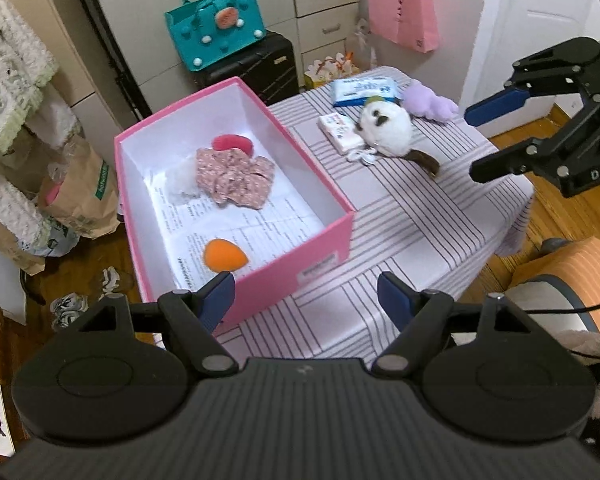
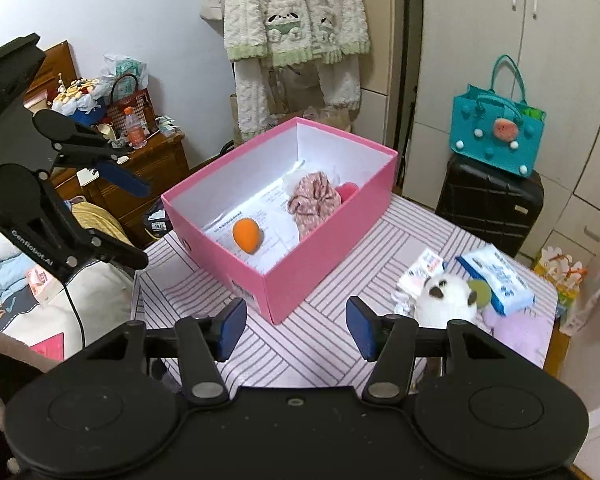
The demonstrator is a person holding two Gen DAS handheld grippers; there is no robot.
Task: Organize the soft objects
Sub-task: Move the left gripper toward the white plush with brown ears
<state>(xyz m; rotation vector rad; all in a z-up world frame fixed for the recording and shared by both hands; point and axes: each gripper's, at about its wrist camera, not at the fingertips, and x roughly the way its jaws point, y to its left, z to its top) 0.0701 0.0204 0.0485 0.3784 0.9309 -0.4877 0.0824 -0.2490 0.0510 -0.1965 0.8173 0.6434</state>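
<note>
Holding four soft objects, pink box (image 1: 204, 120); two plush toys (image 1: 386, 126) outside.

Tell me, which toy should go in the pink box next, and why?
Probably the white plush toy. It lies on the striped tablecloth outside the pink box, nearest the right tool, which is open and holds nothing. The orange ball and the pink cloth are already inside, so moving the right tool over the plush seems the best next step.
</note>
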